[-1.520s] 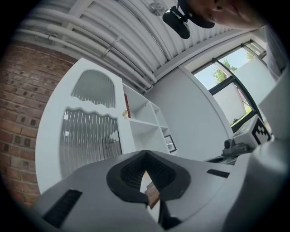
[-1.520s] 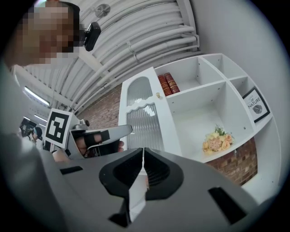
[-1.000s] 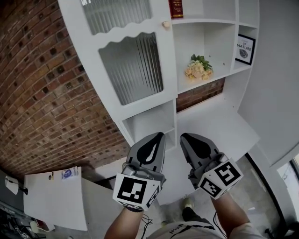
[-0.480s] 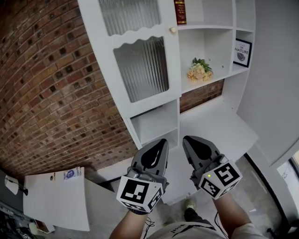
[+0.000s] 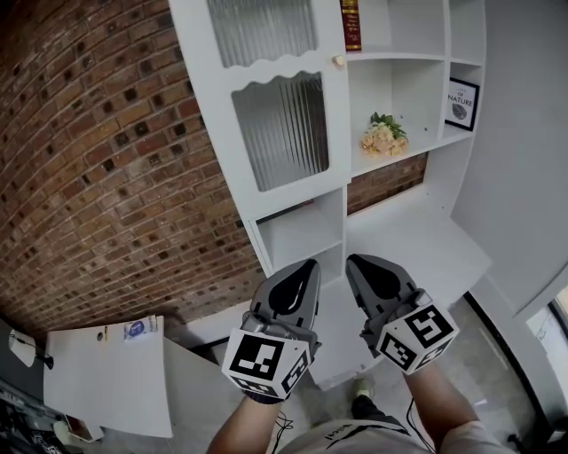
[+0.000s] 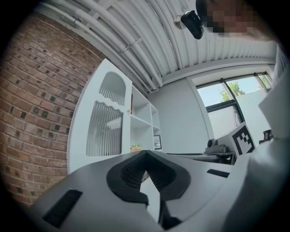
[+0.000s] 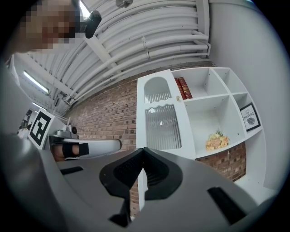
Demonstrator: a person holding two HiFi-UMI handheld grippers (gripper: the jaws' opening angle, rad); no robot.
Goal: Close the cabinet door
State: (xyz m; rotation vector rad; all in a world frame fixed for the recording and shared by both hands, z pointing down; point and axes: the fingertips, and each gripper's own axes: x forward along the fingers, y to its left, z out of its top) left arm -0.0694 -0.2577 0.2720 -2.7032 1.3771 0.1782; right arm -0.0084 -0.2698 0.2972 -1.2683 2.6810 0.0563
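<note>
The white cabinet door with ribbed glass panels covers the left column of the shelf unit and looks flush with its frame. Its small round knob sits at the right edge, beside the open shelves. The door also shows in the left gripper view and the right gripper view. My left gripper and right gripper hang side by side below the door, apart from it. Both are shut with nothing between the jaws, as the left and right gripper views show.
A brick wall stands left of the cabinet. The open shelves hold red books, a bunch of flowers and a framed print. A white desk top juts out below them. A white table lies at lower left.
The cabinet has slid to the right in the head view as both grippers drifted sideways together. The jaws stay shut and the door has not moved.
</note>
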